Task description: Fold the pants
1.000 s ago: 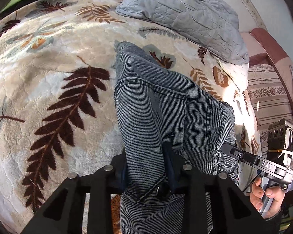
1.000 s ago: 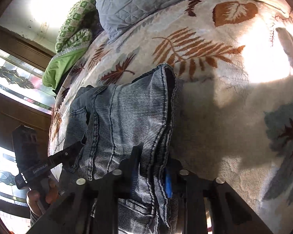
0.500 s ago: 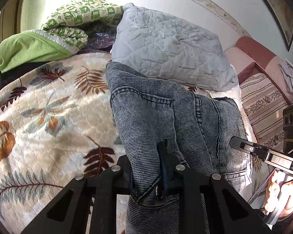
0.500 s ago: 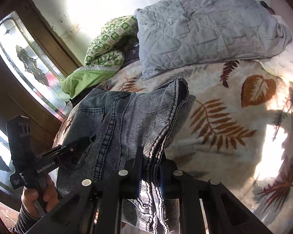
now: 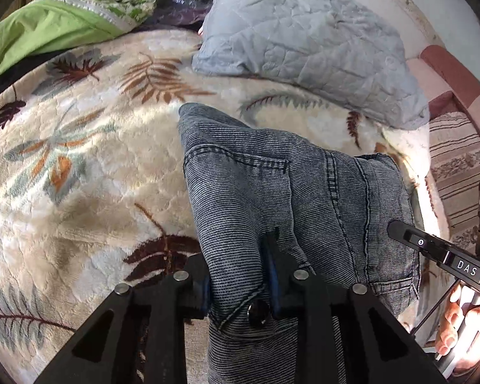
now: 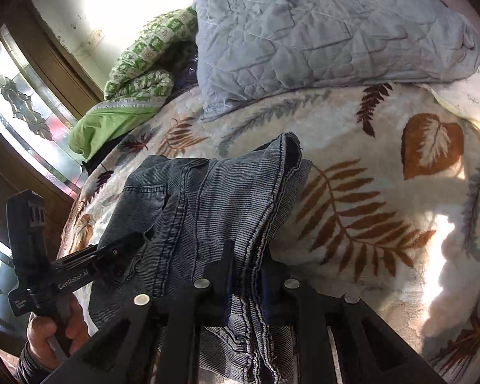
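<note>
The grey-blue denim pants [image 5: 272, 192] hang bunched between both grippers above a leaf-patterned blanket [image 5: 80, 176]. My left gripper [image 5: 240, 275] is shut on the waistband next to the metal button [image 5: 256, 313]. My right gripper [image 6: 246, 275] is shut on the stacked denim edges; the pants [image 6: 208, 204] spread away to its left. The right gripper's finger shows in the left wrist view [image 5: 432, 249], the left gripper's in the right wrist view [image 6: 89, 265], each touching the cloth. The lower legs are hidden below the frames.
A grey quilted pillow [image 5: 304, 38] lies at the head of the bed, also in the right wrist view [image 6: 320, 32]. A green folded blanket [image 5: 64, 22] sits at the far left. A striped cushion [image 5: 457, 166] and a window [image 6: 22, 121] flank the bed.
Both grippers have come down and forward with the pants: the view has tilted from the wall and pillow back toward the blanket. Both grips are unchanged.
</note>
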